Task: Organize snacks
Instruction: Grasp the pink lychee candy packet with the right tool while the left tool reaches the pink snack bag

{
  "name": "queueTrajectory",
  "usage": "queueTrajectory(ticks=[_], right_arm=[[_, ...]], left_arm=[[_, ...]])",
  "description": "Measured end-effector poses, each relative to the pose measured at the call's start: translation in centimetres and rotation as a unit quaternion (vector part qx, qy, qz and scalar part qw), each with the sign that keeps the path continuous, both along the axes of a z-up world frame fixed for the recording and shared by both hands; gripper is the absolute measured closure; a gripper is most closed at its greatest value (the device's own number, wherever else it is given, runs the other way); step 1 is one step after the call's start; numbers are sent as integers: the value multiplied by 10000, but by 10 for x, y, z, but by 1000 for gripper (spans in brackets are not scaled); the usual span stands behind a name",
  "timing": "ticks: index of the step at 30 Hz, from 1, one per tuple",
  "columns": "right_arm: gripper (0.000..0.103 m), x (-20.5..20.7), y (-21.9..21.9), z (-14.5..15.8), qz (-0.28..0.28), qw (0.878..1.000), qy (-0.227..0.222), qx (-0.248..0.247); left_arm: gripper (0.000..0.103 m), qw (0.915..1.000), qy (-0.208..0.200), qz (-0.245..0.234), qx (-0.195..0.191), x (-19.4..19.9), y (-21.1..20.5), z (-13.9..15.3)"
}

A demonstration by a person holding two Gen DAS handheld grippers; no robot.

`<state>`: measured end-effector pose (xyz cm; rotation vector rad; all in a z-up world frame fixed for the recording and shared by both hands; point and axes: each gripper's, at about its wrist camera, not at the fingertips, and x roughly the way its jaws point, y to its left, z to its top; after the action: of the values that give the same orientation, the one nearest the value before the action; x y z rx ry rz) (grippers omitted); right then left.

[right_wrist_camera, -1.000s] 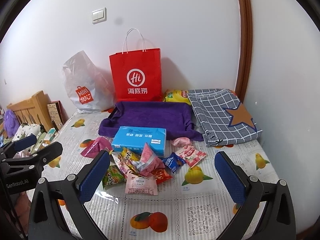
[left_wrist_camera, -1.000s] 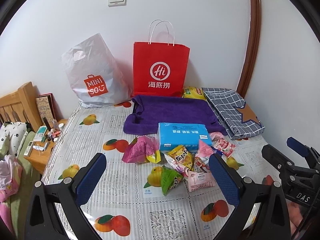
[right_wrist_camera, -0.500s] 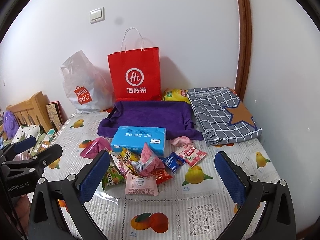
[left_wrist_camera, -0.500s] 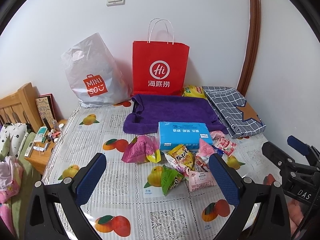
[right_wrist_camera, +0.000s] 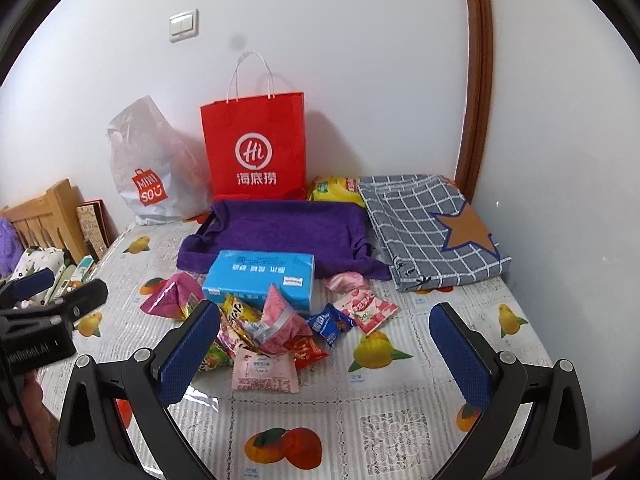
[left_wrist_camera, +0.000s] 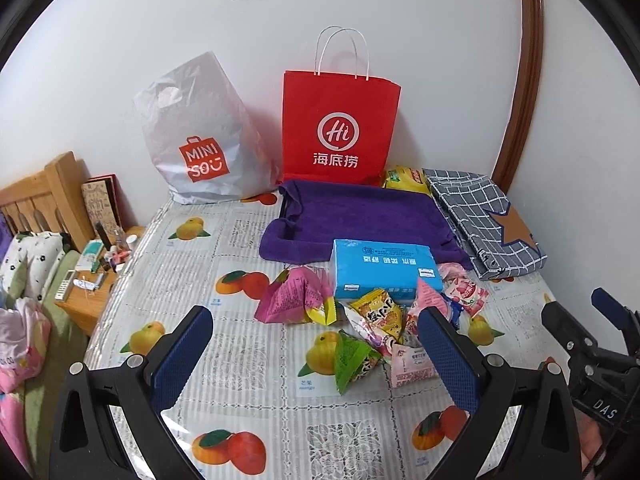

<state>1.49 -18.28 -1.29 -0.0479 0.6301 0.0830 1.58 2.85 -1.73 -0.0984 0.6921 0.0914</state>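
1. Both your tongs hang released above the table and hold nothing: left gripper (left_wrist_camera: 316, 354), right gripper (right_wrist_camera: 326, 350); the snack pile (right_wrist_camera: 276, 330) sits mid-table, just in front of the blue tissue box (right_wrist_camera: 260, 276).
2. Start, I'd say, with the flat pink packet (right_wrist_camera: 265, 370) at the near edge; it lies clear of the heap.
3. Pinch a sealed seam; the glossy, crinkly wrappers look slippery, and the puffed pyramid pouch (left_wrist_camera: 294, 296) could squash.
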Motion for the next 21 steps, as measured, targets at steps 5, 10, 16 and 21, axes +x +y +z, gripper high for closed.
queueTrajectory(ticks=[5, 10, 16, 21], right_arm=[[0, 13, -3, -7, 38, 9999, 72, -103], [0, 24, -8, -19, 93, 9998, 181, -47], [1, 37, -16, -36, 133, 9995, 257, -151], [1, 60, -34, -57, 97, 9975, 670, 185]], left_arm=[[0, 9992, 5, -176, 361, 11, -4, -7], [0, 9993, 35, -194, 306, 23, 0, -14], [0, 9994, 89, -104, 333, 38, 6, -27], [1, 9991, 106, -88, 393, 52, 13, -43]])
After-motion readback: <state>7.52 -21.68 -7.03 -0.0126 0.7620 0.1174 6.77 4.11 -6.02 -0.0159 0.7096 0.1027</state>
